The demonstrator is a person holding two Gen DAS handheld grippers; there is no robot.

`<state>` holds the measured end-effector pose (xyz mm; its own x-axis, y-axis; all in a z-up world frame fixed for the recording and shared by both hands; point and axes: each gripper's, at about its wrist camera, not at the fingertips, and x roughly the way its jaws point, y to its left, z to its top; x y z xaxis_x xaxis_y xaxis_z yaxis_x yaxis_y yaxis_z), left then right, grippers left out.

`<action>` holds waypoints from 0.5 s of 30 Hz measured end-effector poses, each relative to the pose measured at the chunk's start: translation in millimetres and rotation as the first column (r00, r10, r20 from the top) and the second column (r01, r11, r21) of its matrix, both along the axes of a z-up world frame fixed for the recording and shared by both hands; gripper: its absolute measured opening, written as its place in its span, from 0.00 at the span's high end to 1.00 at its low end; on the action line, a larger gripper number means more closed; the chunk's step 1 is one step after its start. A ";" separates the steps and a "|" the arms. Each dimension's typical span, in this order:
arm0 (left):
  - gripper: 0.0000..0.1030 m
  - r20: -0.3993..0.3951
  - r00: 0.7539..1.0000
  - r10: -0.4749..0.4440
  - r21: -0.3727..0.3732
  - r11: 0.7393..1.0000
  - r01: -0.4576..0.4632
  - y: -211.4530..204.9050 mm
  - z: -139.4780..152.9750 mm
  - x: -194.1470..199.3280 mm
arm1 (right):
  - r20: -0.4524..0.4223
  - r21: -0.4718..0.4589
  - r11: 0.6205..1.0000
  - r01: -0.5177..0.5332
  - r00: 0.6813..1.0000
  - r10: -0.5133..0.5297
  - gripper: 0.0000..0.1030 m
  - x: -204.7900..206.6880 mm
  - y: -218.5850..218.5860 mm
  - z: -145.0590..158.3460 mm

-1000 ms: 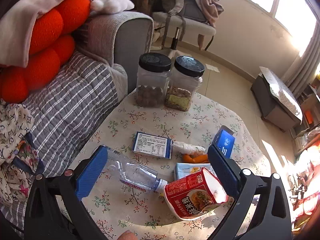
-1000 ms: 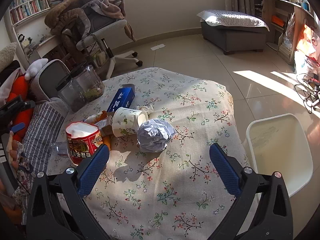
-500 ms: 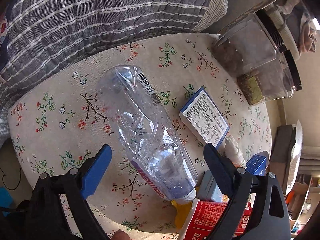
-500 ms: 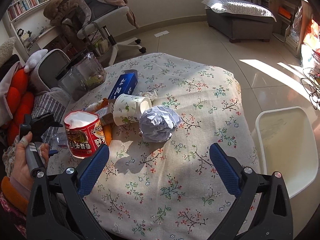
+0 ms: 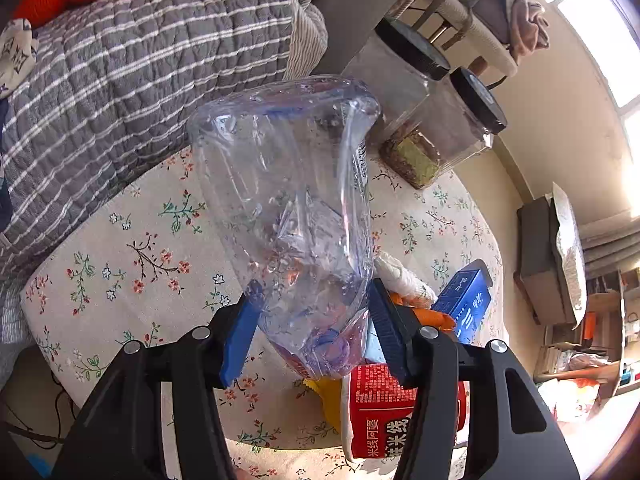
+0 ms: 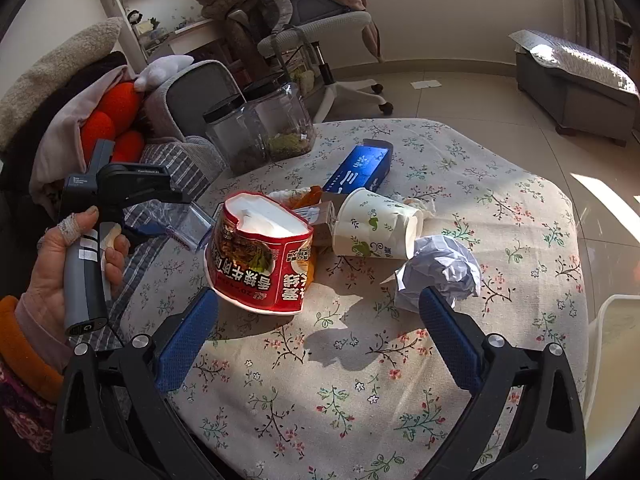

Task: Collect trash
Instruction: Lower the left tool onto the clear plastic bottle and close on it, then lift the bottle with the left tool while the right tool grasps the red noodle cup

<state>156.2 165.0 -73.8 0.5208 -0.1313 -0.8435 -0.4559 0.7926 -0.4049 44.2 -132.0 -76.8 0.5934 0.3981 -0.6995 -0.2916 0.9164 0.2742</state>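
So the table (image 6: 400, 400) with the flowery cloth takes up most of both views, and all the trash sits bunched toward its sofa-side edge. Two clear jars with black lids (image 6: 260, 132) stand at the far edge next to the sofa arm. In front of them a blue carton (image 6: 362, 168) lies flat. The biggest bit of trash is the squashed red noodle cup (image 6: 260, 256), tipped on its side pretty close to the near edge. Just right of it there's a paper cup (image 6: 376, 228) lying on its side, and a crumpled paper ball (image 6: 440, 268) touching its open end.

The clear plastic bottle (image 5: 296, 208) is over at the sofa-side edge, and the left gripper (image 5: 312, 320) has just been closing, with the blue pads pressed on the bottle near its neck end, so it's grabbed. The right gripper (image 6: 320, 328) hangs wide apart with nothing in it, over bare cloth in front of the noodle cup.
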 end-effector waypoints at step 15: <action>0.47 0.264 0.960 -0.097 0.114 0.991 0.069 19.6 90.0 -38.9 | -0.103 0.125 0.988 -0.091 0.989 0.104 0.06 66.7 43.7 -60.1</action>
